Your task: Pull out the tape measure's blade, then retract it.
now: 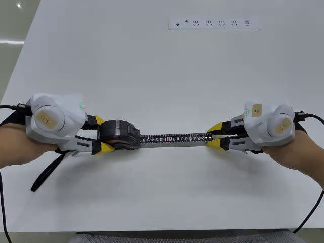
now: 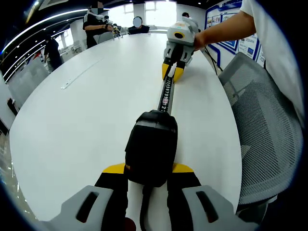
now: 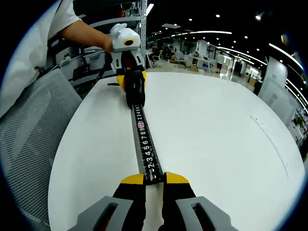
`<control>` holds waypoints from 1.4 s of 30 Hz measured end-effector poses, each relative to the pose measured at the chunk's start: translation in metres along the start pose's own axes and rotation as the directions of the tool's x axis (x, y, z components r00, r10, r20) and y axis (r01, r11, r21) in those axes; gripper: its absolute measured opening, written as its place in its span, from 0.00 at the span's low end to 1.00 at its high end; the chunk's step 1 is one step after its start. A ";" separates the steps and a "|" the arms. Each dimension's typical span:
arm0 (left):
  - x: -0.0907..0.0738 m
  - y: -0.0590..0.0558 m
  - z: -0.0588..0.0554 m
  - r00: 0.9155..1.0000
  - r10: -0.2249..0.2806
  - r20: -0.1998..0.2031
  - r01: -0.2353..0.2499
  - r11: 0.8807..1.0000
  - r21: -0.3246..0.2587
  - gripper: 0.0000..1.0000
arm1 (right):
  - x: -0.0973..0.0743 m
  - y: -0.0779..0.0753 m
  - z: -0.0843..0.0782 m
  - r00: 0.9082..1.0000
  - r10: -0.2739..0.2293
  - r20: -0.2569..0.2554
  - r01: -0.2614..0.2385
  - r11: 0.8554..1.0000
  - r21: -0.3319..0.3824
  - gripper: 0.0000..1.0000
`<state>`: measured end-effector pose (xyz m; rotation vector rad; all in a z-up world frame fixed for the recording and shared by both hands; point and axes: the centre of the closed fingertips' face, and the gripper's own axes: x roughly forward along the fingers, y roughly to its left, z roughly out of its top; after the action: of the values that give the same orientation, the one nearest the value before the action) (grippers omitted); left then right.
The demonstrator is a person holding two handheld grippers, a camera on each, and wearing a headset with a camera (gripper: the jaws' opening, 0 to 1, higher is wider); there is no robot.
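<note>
A black tape measure case (image 1: 119,134) lies low over the white table, clamped between the yellow-tipped fingers of my left gripper (image 1: 105,134). In the left gripper view the case (image 2: 151,147) fills the space between the jaws. Its dark numbered blade (image 1: 174,137) runs out to the right, straight and level. My right gripper (image 1: 214,135) is shut on the blade's end. In the right gripper view the blade (image 3: 144,144) stretches away from my right gripper (image 3: 150,179) to the case (image 3: 133,83) held by the other gripper.
A white power strip (image 1: 214,23) lies at the far side of the table (image 1: 152,66). A black strap (image 1: 46,172) trails from the left gripper. A grey mesh chair (image 2: 262,130) stands by the table edge. People sit at the far end of the room.
</note>
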<state>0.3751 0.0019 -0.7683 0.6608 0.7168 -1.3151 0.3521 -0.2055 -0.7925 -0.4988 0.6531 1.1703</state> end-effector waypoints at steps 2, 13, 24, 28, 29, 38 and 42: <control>0.000 0.000 0.000 1.000 0.001 -0.002 -0.001 1.000 0.001 0.26 | -0.002 0.000 -0.001 1.000 0.002 -0.005 -0.002 1.000 0.000 0.08; 0.000 0.000 0.000 1.000 0.000 -0.004 0.000 1.000 0.005 0.26 | -0.013 -0.001 -0.006 0.999 0.002 -0.036 -0.002 1.000 -0.007 0.08; 0.000 0.000 0.000 1.000 -0.001 -0.005 0.001 1.000 0.006 0.26 | -0.022 -0.002 -0.012 0.999 -0.001 -0.054 0.000 1.000 -0.011 0.08; 0.000 0.000 0.000 1.000 -0.001 -0.005 0.001 1.000 0.008 0.26 | -0.025 -0.003 -0.016 0.998 -0.004 -0.058 0.004 1.000 -0.012 0.08; 0.000 0.000 0.000 1.000 -0.001 -0.006 0.001 1.000 0.009 0.26 | -0.025 -0.004 -0.017 0.998 -0.004 -0.060 0.003 1.000 -0.011 0.08; 0.000 0.000 0.001 1.000 0.000 -0.006 0.000 1.000 0.008 0.26 | -0.032 -0.004 -0.025 0.997 -0.001 -0.072 -0.001 1.000 -0.015 0.08; 0.000 0.000 0.001 1.000 -0.001 -0.007 0.001 1.000 0.005 0.26 | -0.039 -0.006 -0.031 0.997 -0.008 -0.082 0.008 1.000 -0.010 0.08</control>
<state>0.3747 0.0012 -0.7679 0.6696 0.7194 -1.3170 0.3419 -0.2547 -0.7875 -0.5593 0.7154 1.1505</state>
